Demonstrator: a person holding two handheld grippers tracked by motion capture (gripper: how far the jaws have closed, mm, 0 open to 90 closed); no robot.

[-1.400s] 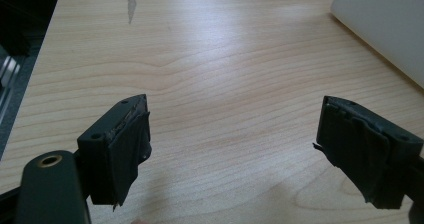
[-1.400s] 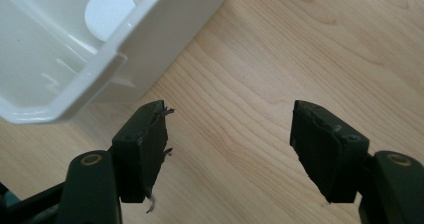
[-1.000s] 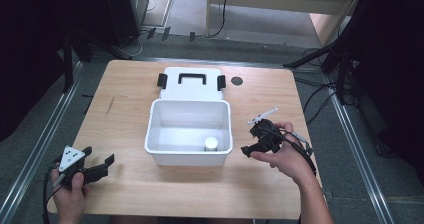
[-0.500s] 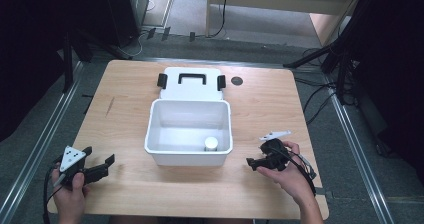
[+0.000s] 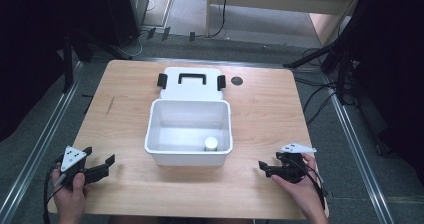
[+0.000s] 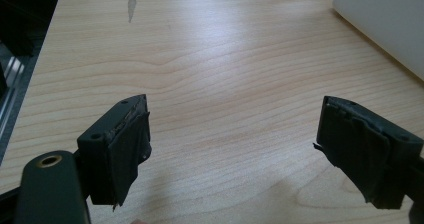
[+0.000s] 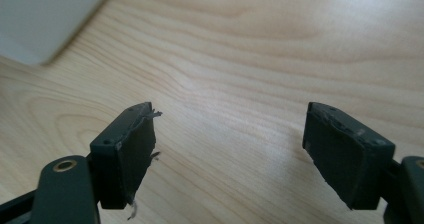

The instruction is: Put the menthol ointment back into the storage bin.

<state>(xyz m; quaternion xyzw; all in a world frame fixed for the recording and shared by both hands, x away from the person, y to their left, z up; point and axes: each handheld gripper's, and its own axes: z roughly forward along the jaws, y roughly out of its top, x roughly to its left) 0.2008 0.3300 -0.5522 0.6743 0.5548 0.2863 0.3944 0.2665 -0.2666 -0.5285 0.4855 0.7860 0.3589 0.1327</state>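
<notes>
Closest to the person, the left gripper (image 5: 102,166) rests low at the near left corner of the table (image 5: 125,199). Its two black jaws stand wide apart with only bare wood between them. A hand wraps around its back end, and the grey plate on top faces up. It points to the right, toward the box.

At the near right corner, the right gripper (image 5: 263,167) sits in the other hand, low over the wood. It points left, toward the box. Its jaws have just been opening and now stand wide, and there is nothing between them. In the right gripper view, bare wood lies between the pads (image 7: 125,156).

A bit farther off, in the middle of the table, stands the white box (image 5: 189,156). It is open and sits between the two grippers, well apart from both. A small white cup (image 5: 211,144) stands inside it, near the front wall on the right side.

Behind the box, touching its back edge, lies the white lid (image 5: 192,86) with a black handle and black clips.

The table is light wood. Around it is grey floor, with dark stands and cables (image 5: 310,91).
</notes>
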